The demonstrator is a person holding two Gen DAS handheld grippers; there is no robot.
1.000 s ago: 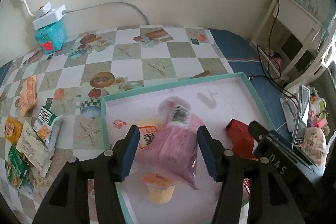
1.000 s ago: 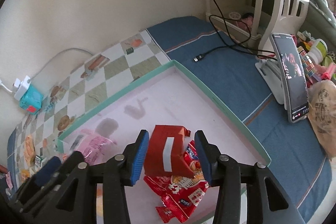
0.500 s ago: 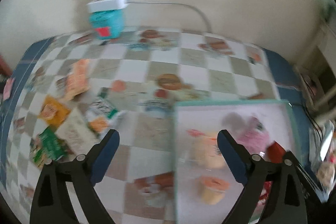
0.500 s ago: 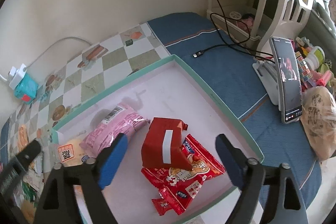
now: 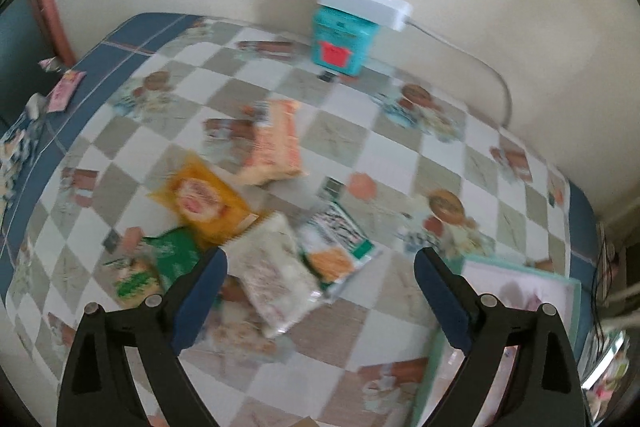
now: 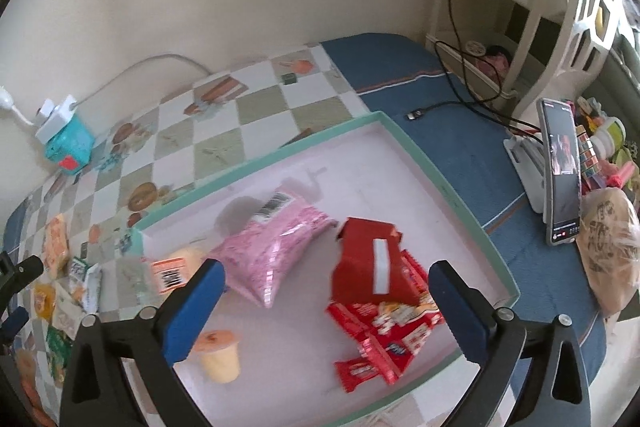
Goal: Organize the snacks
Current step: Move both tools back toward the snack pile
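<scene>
My left gripper [image 5: 320, 267] hangs open over loose snack packets on the checked cloth: a white packet [image 5: 276, 275] between its fingers, with yellow [image 5: 200, 203], peach [image 5: 276, 147], green [image 5: 160, 263] and white-green [image 5: 340, 239] packets around it. None is gripped. My right gripper [image 6: 326, 273] is over the mint-rimmed tray [image 6: 460, 203]; its jaws are opening and the pads touch nothing. In the tray below it lie a red box [image 6: 368, 259], a pink bag [image 6: 276, 247], red packets [image 6: 384, 335], a jelly cup [image 6: 218, 355] and an orange-labelled pack [image 6: 172, 271].
A teal box with a white power adapter [image 5: 344, 39] stands by the wall. Right of the tray are a phone on a stand [image 6: 560, 171], a black cable [image 6: 440, 107], a tan bag [image 6: 608, 247] and a white shelf [image 6: 540, 7]. The tray corner [image 5: 516, 261] shows at the left view's right edge.
The left gripper let go of the pink bag, opened and swung left from the tray to the loose packets. The right gripper released the red box and spread wide, backing off slightly.
</scene>
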